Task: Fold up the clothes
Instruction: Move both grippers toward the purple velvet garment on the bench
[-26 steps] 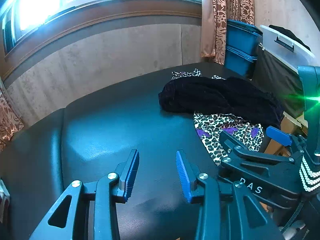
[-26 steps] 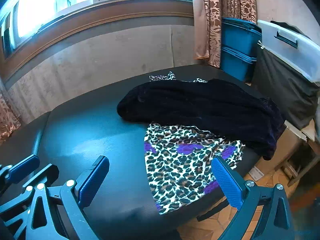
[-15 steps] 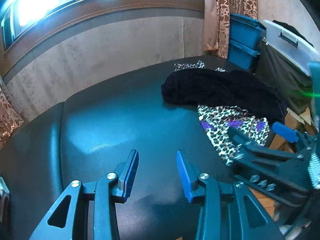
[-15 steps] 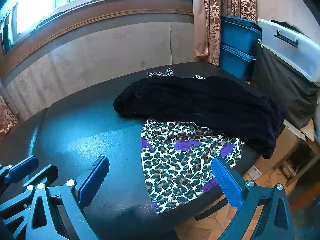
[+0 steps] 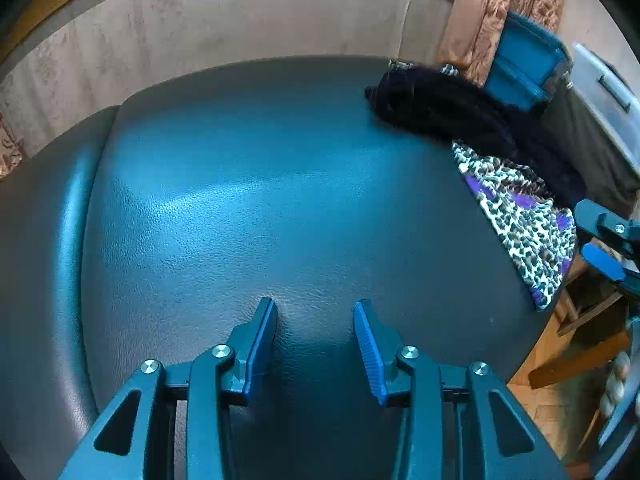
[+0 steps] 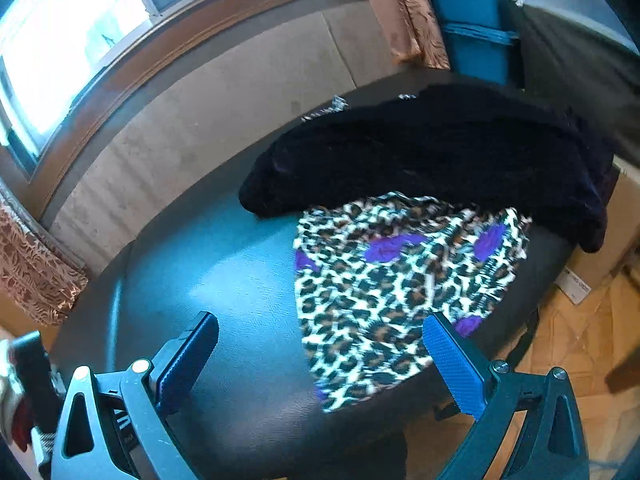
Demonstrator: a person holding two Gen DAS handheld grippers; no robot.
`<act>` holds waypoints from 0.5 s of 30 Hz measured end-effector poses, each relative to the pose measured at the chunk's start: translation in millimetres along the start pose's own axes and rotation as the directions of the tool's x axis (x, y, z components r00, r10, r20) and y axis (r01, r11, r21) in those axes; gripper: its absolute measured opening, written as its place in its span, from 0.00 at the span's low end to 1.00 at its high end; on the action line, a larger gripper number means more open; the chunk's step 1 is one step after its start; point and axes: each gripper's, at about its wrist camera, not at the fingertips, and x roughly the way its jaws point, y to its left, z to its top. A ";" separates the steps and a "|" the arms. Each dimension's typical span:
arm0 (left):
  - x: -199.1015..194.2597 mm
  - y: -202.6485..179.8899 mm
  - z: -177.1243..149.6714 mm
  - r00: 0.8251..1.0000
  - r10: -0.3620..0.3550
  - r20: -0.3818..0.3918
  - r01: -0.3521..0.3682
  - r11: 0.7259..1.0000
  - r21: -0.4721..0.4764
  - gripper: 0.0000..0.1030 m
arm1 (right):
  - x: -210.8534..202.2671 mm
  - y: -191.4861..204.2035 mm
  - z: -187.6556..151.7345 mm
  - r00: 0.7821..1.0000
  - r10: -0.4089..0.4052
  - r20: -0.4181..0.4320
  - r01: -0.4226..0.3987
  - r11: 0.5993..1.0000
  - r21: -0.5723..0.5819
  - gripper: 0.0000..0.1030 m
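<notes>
Hovering over the dark table (image 5: 240, 200), the left gripper (image 5: 315, 312) has its jaws parted and empty. The right gripper (image 6: 320, 334), spread wide and holding nothing, faces the leopard garment (image 6: 400, 280) at the table's right edge. A black garment (image 6: 440, 152) lies across the leopard garment's far part.

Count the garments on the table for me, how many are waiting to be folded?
2. A black garment lies across the table's far right side; a leopard-print garment lies partly under its near edge. More may be hidden beneath the black one.
</notes>
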 end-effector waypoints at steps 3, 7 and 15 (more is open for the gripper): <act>-2.3 0.6 -11.0 0.999 -0.016 0.030 0.016 1.000 0.021 0.47 | 4.3 -13.7 6.9 0.999 0.037 -0.012 -0.036 0.998 0.042 1.00; -7.0 -3.5 -31.8 0.994 -0.078 0.081 0.075 0.997 0.033 0.64 | 2.3 -31.1 23.4 0.998 0.064 0.022 -0.066 0.993 0.095 1.00; -29.9 -20.0 -72.6 0.991 -0.074 0.110 0.069 0.996 0.051 0.64 | 9.0 -48.0 84.8 0.996 -0.044 0.073 0.042 0.999 0.029 1.00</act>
